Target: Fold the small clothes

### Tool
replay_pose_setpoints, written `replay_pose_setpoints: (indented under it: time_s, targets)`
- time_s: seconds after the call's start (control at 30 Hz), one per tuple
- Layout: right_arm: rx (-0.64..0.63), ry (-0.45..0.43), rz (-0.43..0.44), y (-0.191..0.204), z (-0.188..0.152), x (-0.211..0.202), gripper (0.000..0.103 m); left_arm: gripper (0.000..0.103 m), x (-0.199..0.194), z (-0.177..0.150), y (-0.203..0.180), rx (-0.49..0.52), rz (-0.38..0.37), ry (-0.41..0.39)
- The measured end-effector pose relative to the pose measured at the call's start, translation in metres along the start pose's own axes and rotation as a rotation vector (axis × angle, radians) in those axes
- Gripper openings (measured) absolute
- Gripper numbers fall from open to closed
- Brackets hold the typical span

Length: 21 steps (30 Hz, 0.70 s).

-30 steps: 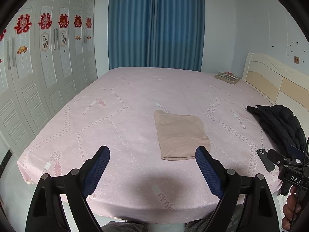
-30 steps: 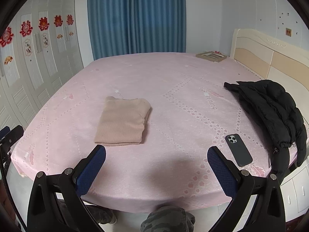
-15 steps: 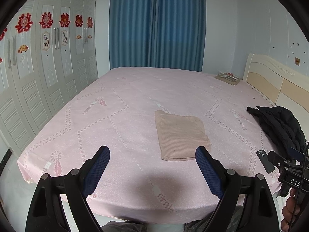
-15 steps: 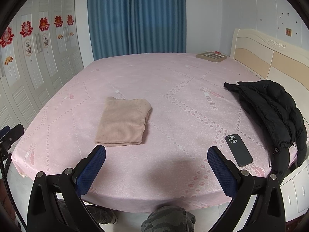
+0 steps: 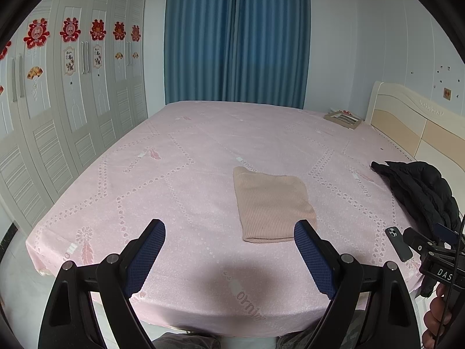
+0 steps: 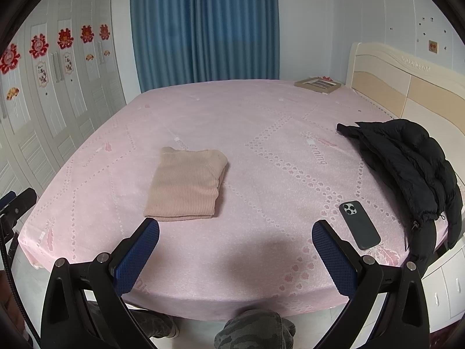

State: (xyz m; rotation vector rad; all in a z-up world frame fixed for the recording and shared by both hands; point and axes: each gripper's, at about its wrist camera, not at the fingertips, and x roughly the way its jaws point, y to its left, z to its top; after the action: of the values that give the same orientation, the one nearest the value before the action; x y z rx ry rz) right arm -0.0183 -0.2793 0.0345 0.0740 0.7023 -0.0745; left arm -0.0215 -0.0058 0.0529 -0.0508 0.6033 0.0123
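A beige ribbed knit garment [image 5: 271,203] [image 6: 186,186] lies folded into a neat rectangle on the pink bed sheet [image 5: 189,180] [image 6: 276,151], near the front edge. My left gripper [image 5: 229,229] hangs open above the bed's near edge, with nothing between its blue pads; the garment sits just beyond its right finger. My right gripper [image 6: 235,229] is also open and holds nothing, with the garment just past its left finger. The other gripper's black frame shows at the edge of each view.
A dark phone [image 6: 359,224] [image 5: 398,243] lies on the sheet at the front right. A black puffer jacket [image 6: 407,160] [image 5: 418,192] is heaped by the cream headboard [image 6: 407,87]. A flat framed box [image 6: 316,83] lies at the far corner. White wardrobes [image 5: 58,101] line the left wall.
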Motion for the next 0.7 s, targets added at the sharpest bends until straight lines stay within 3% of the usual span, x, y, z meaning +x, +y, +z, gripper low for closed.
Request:
replay_pose_setpoints:
  time_s: [0.7]
  targets:
    - [0.013, -0.004, 0.007, -0.0008, 0.0010, -0.0030, 0.103, 0.090, -0.0014, -0.0004, -0.0020, -0.002, -0.001, -0.002]
